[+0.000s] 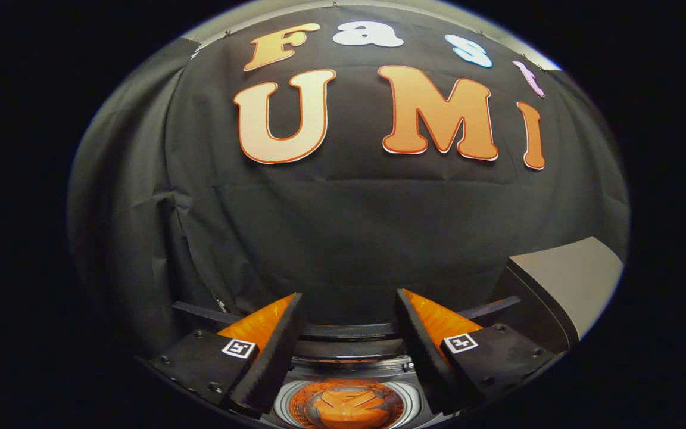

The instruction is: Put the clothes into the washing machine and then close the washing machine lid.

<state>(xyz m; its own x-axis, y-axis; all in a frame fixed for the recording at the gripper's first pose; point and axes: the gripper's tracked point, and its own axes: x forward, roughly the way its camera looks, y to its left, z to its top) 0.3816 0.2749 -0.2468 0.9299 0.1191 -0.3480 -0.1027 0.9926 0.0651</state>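
Tool: I am holding my tool [349, 310] with its fingers spread wide apart and nothing between them.
Aim: I am pointing it mostly at the booth wall, so the work is lying low, beneath the fingers.
Washer: its round tub [348, 405] is showing just under and between the fingers, with the opening facing up; it looks uncovered.
Lid: the grey slanted panel [569, 280] beyond my right finger may be the raised lid, though I cannot tell for sure.
Clothes: something orange is lying down in the tub; whether that is cloth or a part of the drum, I cannot tell.
Handling: I am judging clothes as soft, light and limp, best pinched at a bunched fold so they are not slipping out.
Lid grip: I am expecting a stiff, hinged panel, best pushed or held at its free edge.
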